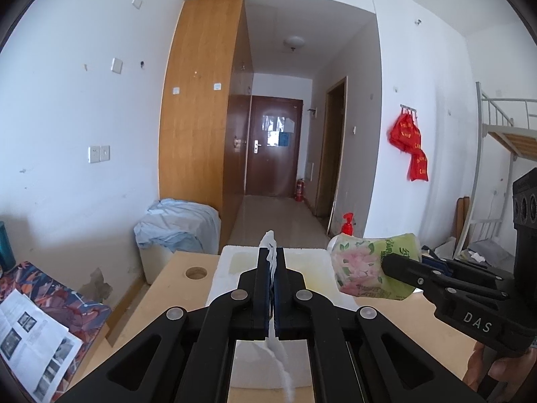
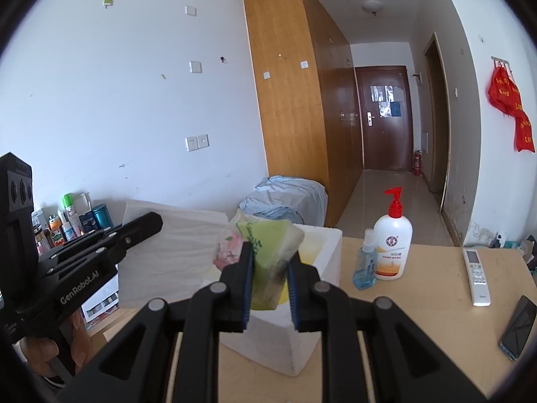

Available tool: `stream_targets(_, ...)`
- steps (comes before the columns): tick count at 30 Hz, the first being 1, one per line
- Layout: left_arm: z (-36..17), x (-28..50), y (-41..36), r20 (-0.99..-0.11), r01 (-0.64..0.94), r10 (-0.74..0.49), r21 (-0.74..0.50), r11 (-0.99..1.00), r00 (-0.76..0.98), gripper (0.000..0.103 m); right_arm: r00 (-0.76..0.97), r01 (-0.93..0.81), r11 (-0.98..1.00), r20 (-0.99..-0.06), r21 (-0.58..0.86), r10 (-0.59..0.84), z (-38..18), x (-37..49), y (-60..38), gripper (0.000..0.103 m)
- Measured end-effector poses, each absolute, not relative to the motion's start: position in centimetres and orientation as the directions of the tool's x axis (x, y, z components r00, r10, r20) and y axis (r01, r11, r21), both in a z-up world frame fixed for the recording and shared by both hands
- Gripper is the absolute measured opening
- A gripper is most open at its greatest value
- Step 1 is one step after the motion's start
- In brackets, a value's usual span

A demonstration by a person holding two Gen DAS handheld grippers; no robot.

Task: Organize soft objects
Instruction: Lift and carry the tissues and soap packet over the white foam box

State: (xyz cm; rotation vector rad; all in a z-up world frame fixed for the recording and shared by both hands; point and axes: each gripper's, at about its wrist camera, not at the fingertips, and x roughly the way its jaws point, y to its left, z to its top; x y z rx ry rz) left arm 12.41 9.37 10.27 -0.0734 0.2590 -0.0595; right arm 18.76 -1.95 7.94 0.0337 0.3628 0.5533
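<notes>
My left gripper (image 1: pixel 272 263) is shut on a thin white tissue sheet (image 1: pixel 270 243), which sticks up past the fingertips and trails down below them. In the right wrist view that tissue sheet (image 2: pixel 174 252) hangs broad and flat from the left gripper (image 2: pixel 156 223). My right gripper (image 2: pixel 270 265) is shut on a soft green tissue pack (image 2: pixel 268 245) with pink flowers, held above a white foam box (image 2: pixel 324 255). In the left wrist view the tissue pack (image 1: pixel 365 268) floats at the right over the foam box (image 1: pixel 312 262), with the right gripper (image 1: pixel 391 265) on it.
On the wooden table (image 2: pixel 419 302) stand a white lotion bottle with a red pump (image 2: pixel 392 245) and a small blue bottle (image 2: pixel 365 267); a remote (image 2: pixel 476 275) and a phone (image 2: pixel 518 325) lie at the right. Several small bottles (image 2: pixel 70 225) crowd the left. A cloth-covered bin (image 1: pixel 181 228) stands beyond the table.
</notes>
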Motion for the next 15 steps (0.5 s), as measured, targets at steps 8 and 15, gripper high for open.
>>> stream_targets(8,10.0,14.6,9.1,-0.269,0.054,-0.074,-0.082,0.995,0.960,0.001,0.784,-0.509,0.849,-0.331,0.142,0.525,7.4,20.0,-2.4,0.022)
stream_targets(15,9.6,16.2,9.2,-0.276,0.052,-0.075,-0.091,0.994,0.958,0.001,0.784,-0.503,0.852,-0.336,0.146,0.521,7.2,20.6,-2.6,0.022)
